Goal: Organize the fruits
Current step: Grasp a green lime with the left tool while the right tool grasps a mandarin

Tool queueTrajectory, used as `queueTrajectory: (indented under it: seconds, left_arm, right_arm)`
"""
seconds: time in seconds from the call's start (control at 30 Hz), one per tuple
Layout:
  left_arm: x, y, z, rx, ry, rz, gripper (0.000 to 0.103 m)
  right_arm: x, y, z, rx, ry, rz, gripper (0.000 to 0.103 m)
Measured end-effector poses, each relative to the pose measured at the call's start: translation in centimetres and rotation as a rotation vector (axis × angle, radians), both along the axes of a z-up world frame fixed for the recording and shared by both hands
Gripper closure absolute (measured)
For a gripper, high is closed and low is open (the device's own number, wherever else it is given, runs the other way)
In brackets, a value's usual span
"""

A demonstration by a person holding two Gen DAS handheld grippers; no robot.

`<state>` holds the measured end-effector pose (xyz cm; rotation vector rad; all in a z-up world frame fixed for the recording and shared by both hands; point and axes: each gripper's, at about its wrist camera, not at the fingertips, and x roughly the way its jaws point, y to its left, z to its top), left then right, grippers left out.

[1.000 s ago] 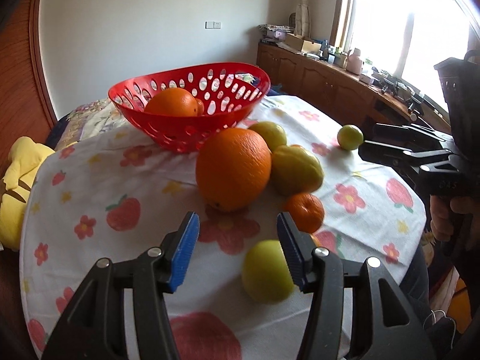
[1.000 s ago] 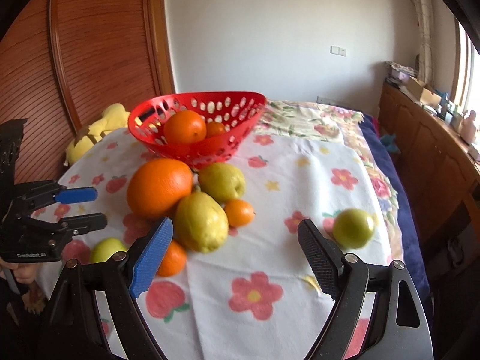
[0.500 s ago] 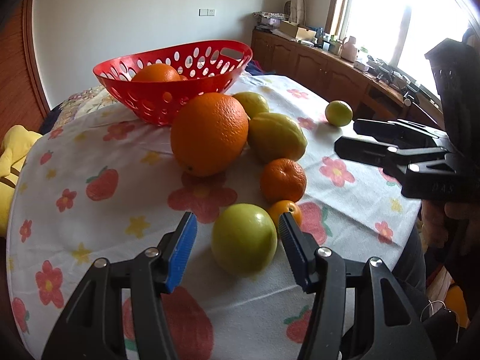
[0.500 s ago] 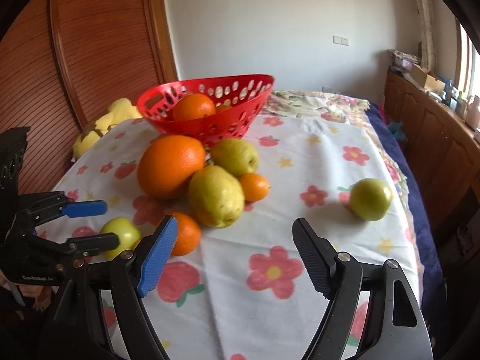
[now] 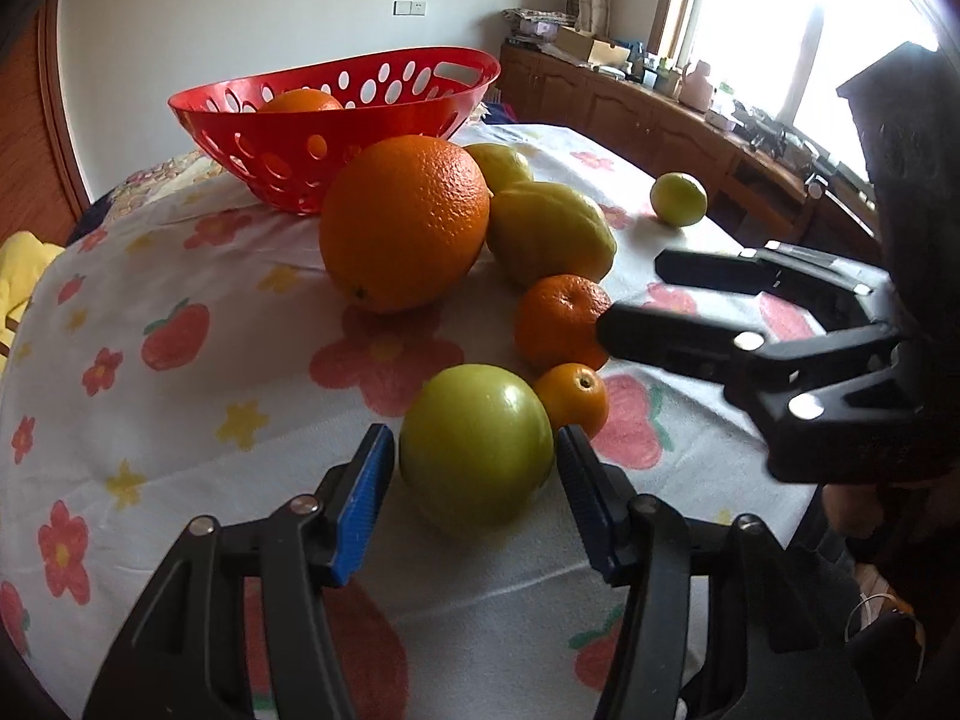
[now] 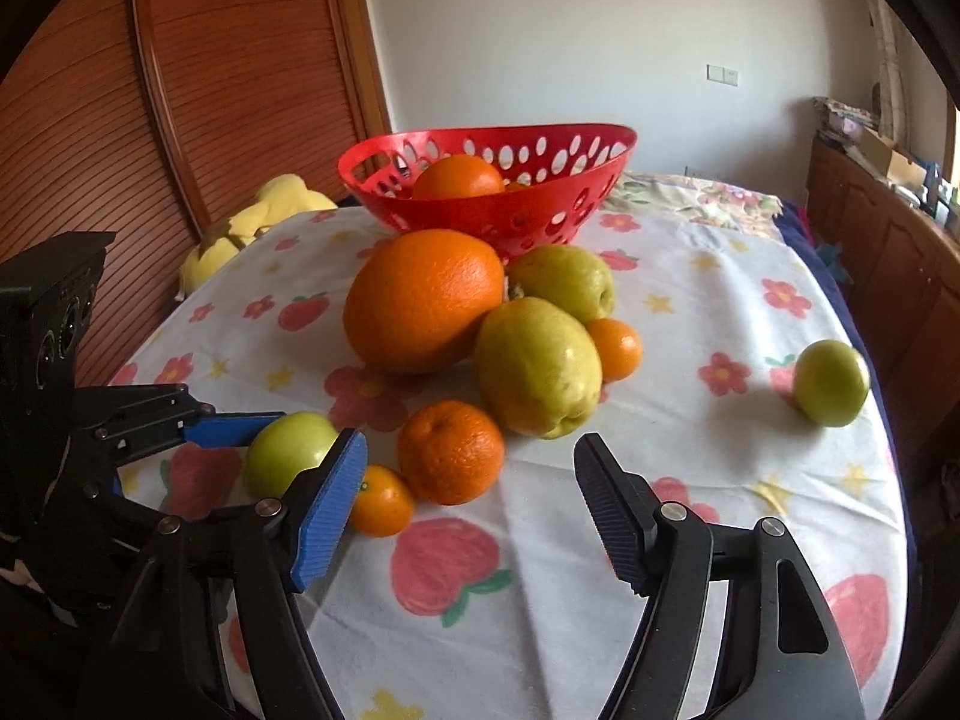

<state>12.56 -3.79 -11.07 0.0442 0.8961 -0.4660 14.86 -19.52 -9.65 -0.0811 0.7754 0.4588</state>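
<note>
A red basket (image 5: 336, 120) (image 6: 492, 210) with an orange (image 6: 459, 177) in it stands at the far side of the table. Before it lie a large orange (image 5: 403, 231) (image 6: 423, 300), yellow-green fruits (image 5: 549, 231) (image 6: 537, 366), two tangerines (image 5: 561, 321) (image 6: 450, 450) and a small one (image 5: 573, 399) (image 6: 381, 499). My left gripper (image 5: 476, 489) is open with a green apple (image 5: 476, 468) (image 6: 288, 453) between its fingers, not clamped. My right gripper (image 6: 465, 510) is open and empty above the cloth. A second green apple (image 5: 679, 198) (image 6: 831, 381) lies apart at the right.
The round table has a white flowered cloth (image 6: 690, 276). A yellow plush toy (image 6: 252, 228) sits at its far left edge by a wooden slatted door (image 6: 198, 90). Wooden cabinets (image 5: 630, 114) run along the window wall. My right gripper (image 5: 660, 300) also shows in the left wrist view.
My left gripper has moved forward and down so that the green apple now sits between its open fingers. My right gripper has come lower and closer to the fruit pile.
</note>
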Motion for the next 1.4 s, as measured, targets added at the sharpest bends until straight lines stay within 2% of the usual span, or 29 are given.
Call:
queueTrajectory:
  seconds: [0.33,0.9,1.0,1.13,1.4]
  left_arm:
    - [-0.4,1.0,0.1,0.003,-0.015,0.019,0.054]
    - [-0.6,2.7,1.0,-0.008,-0.043,0.053,0.054]
    - [-0.7,2.8,1.0,-0.009,-0.042,0.054,0.054]
    - [-0.8,2.7,0.9,-0.009,-0.043,0.052,0.054]
    - [-1.0,3.0,0.9,-0.012,-0.046,0.063,0.054]
  right_arm:
    - [0.9,0.4,-1.6,0.025,0.05,-0.011,0.033]
    - [2.1,0.9,-2.0,0.039,0.119,-0.072,0.039]
    - [2.2,1.1,-2.0,0.04,0.132,-0.079,0.044]
    - [2.1,1.5,-1.9,0.041,0.133,-0.072,0.057]
    - [1.2,2.3,-1.3,-0.019,0.082,-0.051,0.059]
